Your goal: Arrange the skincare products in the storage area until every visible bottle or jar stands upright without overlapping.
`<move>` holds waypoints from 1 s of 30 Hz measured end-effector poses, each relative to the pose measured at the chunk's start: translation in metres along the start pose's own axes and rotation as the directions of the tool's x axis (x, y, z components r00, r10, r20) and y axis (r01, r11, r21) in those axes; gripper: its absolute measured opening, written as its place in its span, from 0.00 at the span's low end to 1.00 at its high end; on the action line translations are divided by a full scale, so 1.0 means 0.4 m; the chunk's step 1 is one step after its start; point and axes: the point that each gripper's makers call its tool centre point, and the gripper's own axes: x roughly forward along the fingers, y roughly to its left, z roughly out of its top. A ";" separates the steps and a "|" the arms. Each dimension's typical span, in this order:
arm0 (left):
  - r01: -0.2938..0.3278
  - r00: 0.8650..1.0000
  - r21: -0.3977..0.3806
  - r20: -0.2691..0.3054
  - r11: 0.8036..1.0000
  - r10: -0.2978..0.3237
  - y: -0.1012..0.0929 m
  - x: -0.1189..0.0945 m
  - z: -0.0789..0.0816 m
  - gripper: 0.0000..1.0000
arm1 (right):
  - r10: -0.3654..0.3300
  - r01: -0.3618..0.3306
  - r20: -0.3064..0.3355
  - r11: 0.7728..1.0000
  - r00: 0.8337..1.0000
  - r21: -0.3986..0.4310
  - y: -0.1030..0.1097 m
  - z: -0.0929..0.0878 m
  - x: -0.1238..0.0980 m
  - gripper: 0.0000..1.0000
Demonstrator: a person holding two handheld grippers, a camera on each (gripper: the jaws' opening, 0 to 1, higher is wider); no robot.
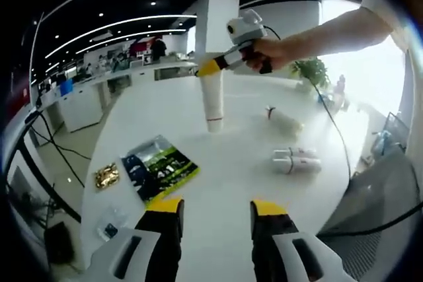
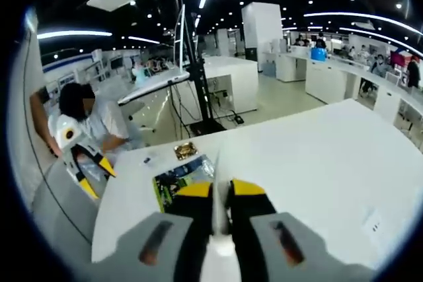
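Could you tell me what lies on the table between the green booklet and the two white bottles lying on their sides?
Nothing: in the left gripper view, bare white table separates the green booklet from the two lying bottles.

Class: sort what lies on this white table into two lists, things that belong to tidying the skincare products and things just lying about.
Belongs to the job:
- white tube, held upright by the right tongs
- lying bottle
- two lying tubes

Just lying about:
- green booklet
- gold packet
- small card

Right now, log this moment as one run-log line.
right gripper: shut on white tube, upright on table | left gripper: open, empty | lying: bottle, two tubes | magazine nearby
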 end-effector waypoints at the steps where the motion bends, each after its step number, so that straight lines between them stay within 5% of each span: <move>1: 0.000 1.000 -0.001 0.000 1.000 0.000 0.001 0.000 0.000 0.41 | 0.000 0.000 0.000 1.000 1.000 -0.001 -0.001 0.000 0.001 0.10; 14: 0.011 1.000 0.003 -0.023 1.000 -0.011 -0.001 0.005 -0.013 0.40 | 0.022 -0.022 -0.001 0.994 1.000 -0.103 -0.033 0.003 0.025 0.10; 30: 0.016 1.000 -0.021 -0.008 1.000 -0.016 -0.004 0.005 -0.006 0.40 | 0.027 -0.043 -0.086 0.979 0.996 -0.201 -0.102 -0.020 -0.038 0.09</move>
